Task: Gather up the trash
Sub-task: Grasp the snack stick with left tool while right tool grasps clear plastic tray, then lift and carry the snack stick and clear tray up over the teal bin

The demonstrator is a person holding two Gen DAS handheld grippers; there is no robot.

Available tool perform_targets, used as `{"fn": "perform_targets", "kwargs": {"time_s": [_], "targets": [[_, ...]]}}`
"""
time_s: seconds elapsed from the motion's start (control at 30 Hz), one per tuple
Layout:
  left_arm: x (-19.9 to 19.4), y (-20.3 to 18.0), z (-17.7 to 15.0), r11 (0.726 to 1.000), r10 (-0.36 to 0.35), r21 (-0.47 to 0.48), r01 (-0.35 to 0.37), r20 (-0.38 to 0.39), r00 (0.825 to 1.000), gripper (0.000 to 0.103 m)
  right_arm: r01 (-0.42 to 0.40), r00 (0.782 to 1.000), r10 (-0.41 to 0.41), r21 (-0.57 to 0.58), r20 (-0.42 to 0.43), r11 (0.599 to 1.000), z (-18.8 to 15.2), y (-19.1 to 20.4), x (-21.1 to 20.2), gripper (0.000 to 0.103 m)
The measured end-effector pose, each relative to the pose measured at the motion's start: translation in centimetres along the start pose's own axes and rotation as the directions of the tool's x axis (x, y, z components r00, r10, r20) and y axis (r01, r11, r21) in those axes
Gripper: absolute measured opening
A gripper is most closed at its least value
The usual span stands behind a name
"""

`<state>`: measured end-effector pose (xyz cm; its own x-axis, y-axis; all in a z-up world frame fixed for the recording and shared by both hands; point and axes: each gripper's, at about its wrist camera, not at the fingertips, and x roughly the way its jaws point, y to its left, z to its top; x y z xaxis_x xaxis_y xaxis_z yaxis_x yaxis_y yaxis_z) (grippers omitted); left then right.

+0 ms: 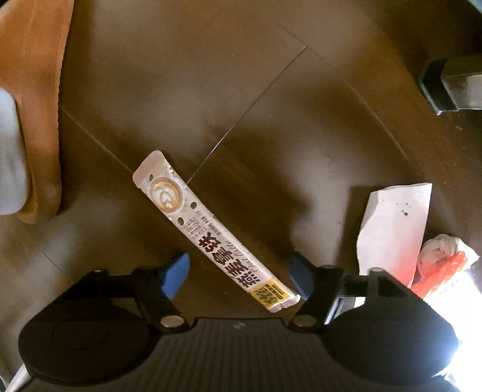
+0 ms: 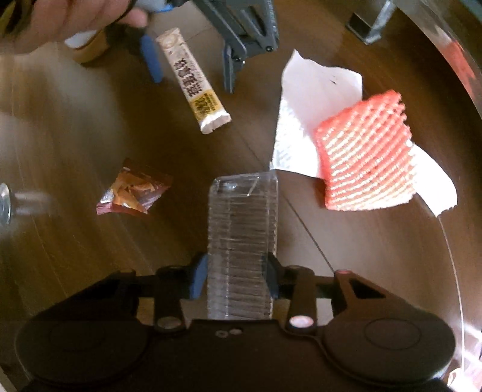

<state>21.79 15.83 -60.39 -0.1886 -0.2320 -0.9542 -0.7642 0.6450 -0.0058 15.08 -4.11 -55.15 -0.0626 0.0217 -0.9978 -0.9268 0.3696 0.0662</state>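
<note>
Looking early on: right claw (image 2: 236, 279) clamped on a clear plastic tray (image 2: 242, 241), left claw (image 1: 239, 273) apart around the coffee sachet (image 1: 211, 229), while wrapper (image 2: 132, 196), paper (image 2: 316, 90) and red netting (image 2: 364, 153) litter the floor (image 2: 75, 120).

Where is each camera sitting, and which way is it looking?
Left wrist: sits on the left gripper, looking down at the floor; its jaws straddle the coffee stick packet without pressing.
Right wrist: sits on the right gripper, looking down; its jaws hug a clear ribbed plastic piece. A hand shows too.
Shared: the packet, the white paper, the red mesh, the wooden floor.
</note>
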Motion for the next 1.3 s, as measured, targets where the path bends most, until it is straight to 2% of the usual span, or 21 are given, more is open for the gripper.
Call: {"fn": "perform_targets", "kwargs": {"time_s": [0.03, 0.1, 0.17, 0.3, 0.57, 0.77, 0.93, 1.17, 1.3], "targets": [[-0.2, 0.0, -0.1, 1.0, -0.001, 0.0, 0.001, 0.005, 1.0, 0.058, 0.002, 1.0, -0.002, -0.003, 0.004, 1.0, 0.0, 0.1, 0.0, 0.038], [-0.6, -0.3, -0.2, 1.0, 0.001, 0.007, -0.001, 0.019, 1.0, 0.041, 0.002, 1.0, -0.002, 0.002, 0.011, 1.0, -0.1, 0.0, -0.1, 0.037], [-0.8, -0.2, -0.3, 1.0, 0.001, 0.006, -0.002, 0.027, 1.0, 0.034, 0.001, 1.0, -0.001, 0.018, 0.008, 1.0, 0.1, -0.2, -0.1, 0.037], [-1.1, 0.2, -0.5, 1.0, 0.005, 0.006, -0.005, 0.034, 0.999, 0.027, -0.023, 1.0, 0.023, 0.057, 0.014, 0.998, 0.1, -0.7, -0.5, 0.037], [-3.6, -0.7, -0.9, 1.0, -0.001, 0.029, -0.001, 0.05, 0.999, 0.024, -0.034, 0.999, 0.031, 0.159, 0.022, 0.987, 0.2, -1.9, -2.9, 0.037], [-6.9, -0.8, -3.0, 0.999, -0.037, 0.031, 0.035, 0.071, 0.997, 0.022, -0.05, 0.998, 0.032, 0.329, 0.062, 0.943, 0.0, -3.0, -6.6, 0.037], [-11.1, -0.6, -3.8, 0.996, -0.081, 0.045, 0.077, 0.088, 0.993, 0.021, -0.037, 0.994, -0.007, 0.4, 0.11, 0.916, -0.6, -3.3, -10.4, 0.037], [-17.0, 0.2, -6.0, 0.984, -0.175, 0.067, 0.167, 0.129, 0.976, 0.021, -0.026, 0.977, -0.081, 0.484, 0.199, 0.875, -1.9, -3.0, -16.7, 0.037], [-21.5, 0.5, -8.1, 0.967, -0.232, 0.148, 0.209, 0.165, 0.959, 0.021, -0.036, 0.954, -0.125, 0.519, 0.272, 0.854, -2.6, -2.8, -21.5, 0.037]]}}
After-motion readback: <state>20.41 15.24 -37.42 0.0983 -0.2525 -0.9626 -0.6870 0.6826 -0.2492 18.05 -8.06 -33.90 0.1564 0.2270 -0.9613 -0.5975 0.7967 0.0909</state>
